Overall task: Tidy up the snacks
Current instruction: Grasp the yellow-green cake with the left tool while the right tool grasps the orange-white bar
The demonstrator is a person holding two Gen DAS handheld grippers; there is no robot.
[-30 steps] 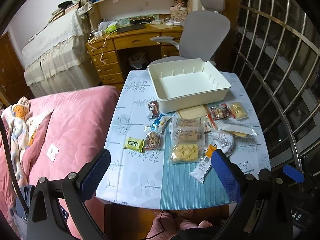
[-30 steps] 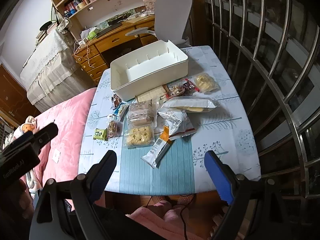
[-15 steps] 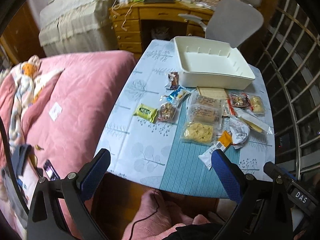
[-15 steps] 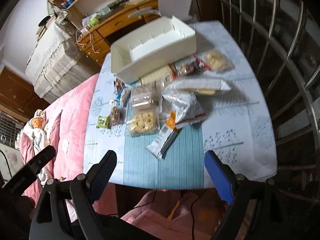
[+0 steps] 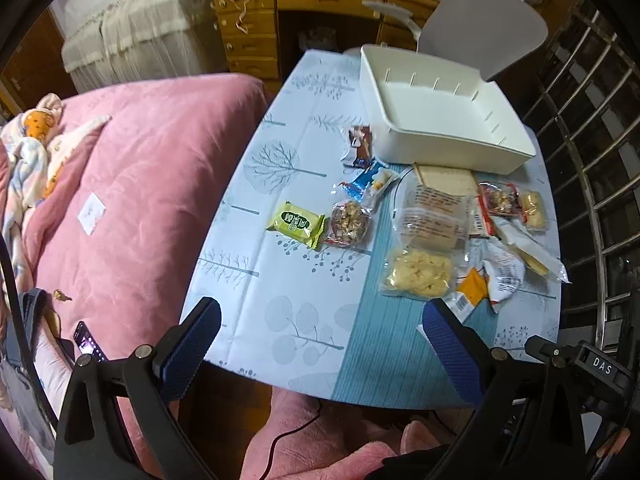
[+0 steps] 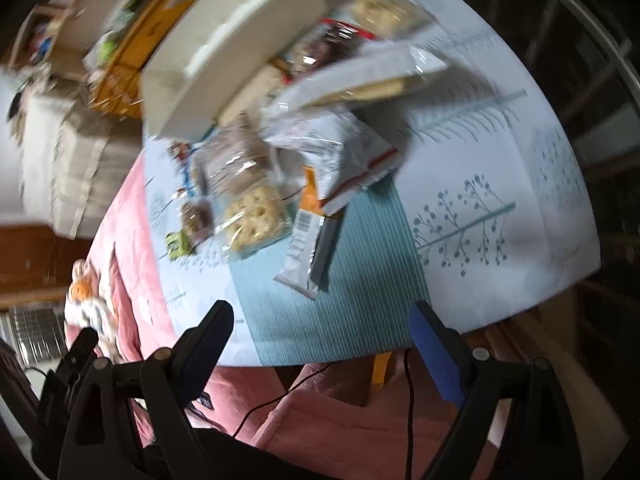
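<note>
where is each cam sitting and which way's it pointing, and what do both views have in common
Left wrist: sits on the left gripper, looking steeply down at the table, snacks and white bin; its open jaws and the person's pink-clad lap show.
Right wrist: sits on the right gripper, looking down, rolled and blurred, at the snack bar; its open jaws and lap show.
Shared: the bin, green packet, cracker bag and pink bedding.

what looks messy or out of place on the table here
The white bin sits empty while every snack lies loose on the tablecloth. On the right side packets overlap in a heap, with the crumpled white wrapper partly covering others.
</note>
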